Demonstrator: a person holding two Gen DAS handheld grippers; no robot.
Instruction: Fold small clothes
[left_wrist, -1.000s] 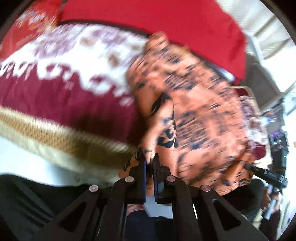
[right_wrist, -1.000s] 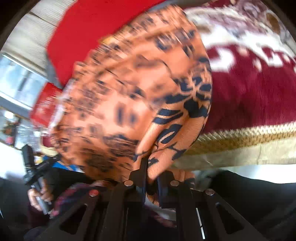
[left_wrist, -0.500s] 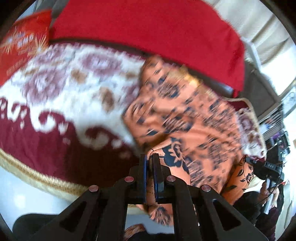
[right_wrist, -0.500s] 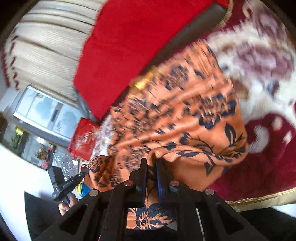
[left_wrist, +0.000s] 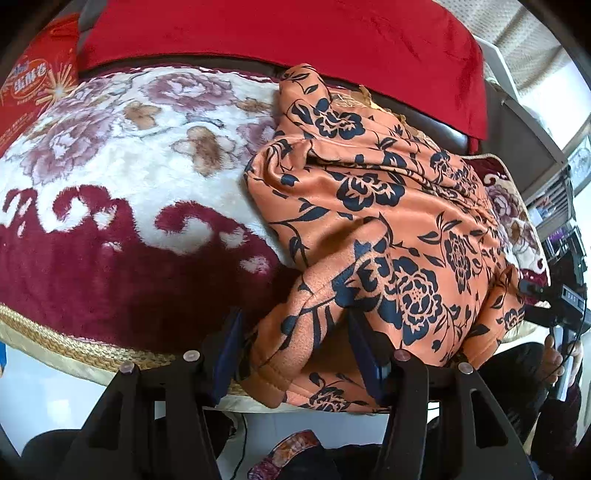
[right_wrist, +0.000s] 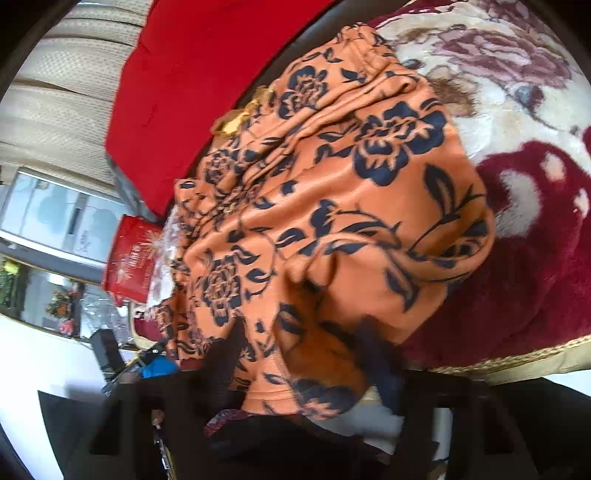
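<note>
Left gripper (left_wrist: 295, 343) and right gripper (right_wrist: 306, 354) jaws just opening, released; orange floral garment (left_wrist: 369, 221) lying loose between both, resting on plush blanket (left_wrist: 110, 184).

Your garment (left_wrist: 376, 221) lies bunched on the blanket (left_wrist: 122, 206), its near edge overhanging between both grippers' fingers, with the cushion (left_wrist: 280, 33) behind it.

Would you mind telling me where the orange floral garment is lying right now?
The orange floral garment lies bunched on the maroon-and-cream floral blanket, toward the right in the left wrist view, below the red cushion, its near edge hanging over the blanket's gold-trimmed border.
</note>
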